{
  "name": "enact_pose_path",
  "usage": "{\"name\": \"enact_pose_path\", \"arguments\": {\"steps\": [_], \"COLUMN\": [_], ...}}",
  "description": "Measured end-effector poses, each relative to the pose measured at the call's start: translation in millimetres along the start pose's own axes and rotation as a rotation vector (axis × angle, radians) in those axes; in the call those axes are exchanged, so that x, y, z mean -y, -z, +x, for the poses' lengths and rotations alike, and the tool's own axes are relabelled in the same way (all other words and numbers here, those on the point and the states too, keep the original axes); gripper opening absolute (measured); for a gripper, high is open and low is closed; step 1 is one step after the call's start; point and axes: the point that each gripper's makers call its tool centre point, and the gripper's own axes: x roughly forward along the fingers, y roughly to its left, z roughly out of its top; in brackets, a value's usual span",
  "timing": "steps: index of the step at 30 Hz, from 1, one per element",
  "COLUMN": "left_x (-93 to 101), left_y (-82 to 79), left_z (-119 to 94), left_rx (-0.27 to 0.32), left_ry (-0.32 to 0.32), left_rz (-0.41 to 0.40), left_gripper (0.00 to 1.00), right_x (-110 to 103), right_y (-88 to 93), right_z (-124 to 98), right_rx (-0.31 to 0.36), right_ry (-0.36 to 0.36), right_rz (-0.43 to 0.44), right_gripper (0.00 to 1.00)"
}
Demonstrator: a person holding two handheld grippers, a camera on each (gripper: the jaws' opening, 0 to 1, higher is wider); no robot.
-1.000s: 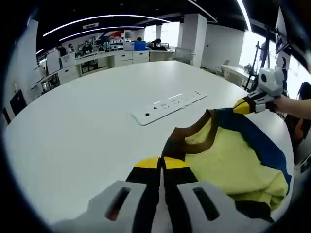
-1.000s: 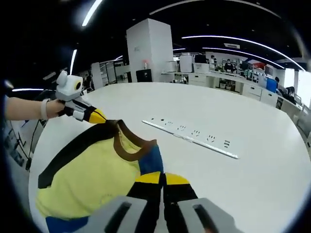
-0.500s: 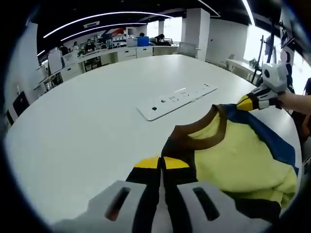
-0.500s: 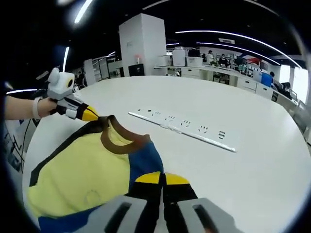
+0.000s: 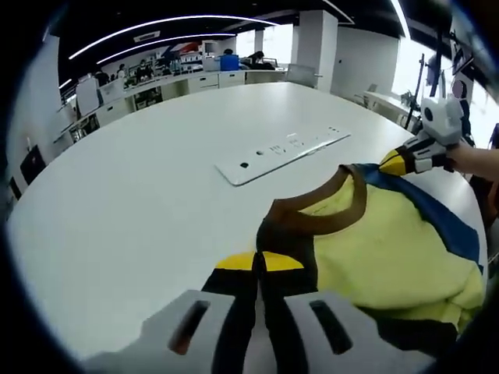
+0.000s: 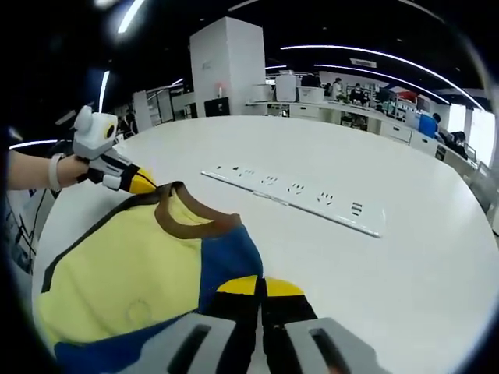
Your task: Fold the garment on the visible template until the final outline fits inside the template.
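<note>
Two tools hold one shirt (image 5: 390,249) by its shoulders, stretched over the near edge of a big white tabletop (image 5: 140,179). In the left gripper view the left tool (image 5: 260,262), at lower centre, is clenched on the black shoulder beside the brown collar (image 5: 320,214); the right tool (image 5: 394,164), at the right edge with a hand (image 5: 468,160) behind it, pinches the blue shoulder. The shirt's lower part runs out of the frame at the lower right, so its hem is cut off.

In the right gripper view the right tool (image 6: 261,287) is clenched at lower centre on the blue shoulder of the shirt (image 6: 125,257), and the left tool (image 6: 144,185) grips the far shoulder at the left, with a hand (image 6: 66,170) behind it. The shirt's bottom is cut off at the lower left.

No template outline can be made out on the tabletop. A long white power strip (image 5: 281,152) lies flat beyond the collar, near but apart from the shirt. Farther back stand a white pillar (image 6: 230,70) and desks (image 5: 195,82) with people too small to make out.
</note>
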Motion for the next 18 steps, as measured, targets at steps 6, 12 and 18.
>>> {"name": "enact_pose_path", "arguments": {"steps": [6, 12, 18], "left_x": [-0.9, 6.4, 14.9], "left_y": [-7.1, -9.9, -13.6], "left_z": [-1.5, -6.2, -17.4], "left_rx": [0.069, 0.078, 0.102], "left_ry": [0.008, 0.041, 0.076], "left_rz": [-0.009, 0.015, 0.023], "left_gripper": [0.02, 0.25, 0.41], "right_x": [0.2, 0.0, -8.7], "right_y": [-2.2, -10.2, -16.6], "right_z": [-5.0, -13.1, -23.0], "right_rx": [0.002, 0.031, 0.079], "right_ry": [0.001, -0.006, -0.023], "right_rz": [-0.005, 0.025, -0.032], "right_gripper": [0.0, 0.19, 0.38]}}
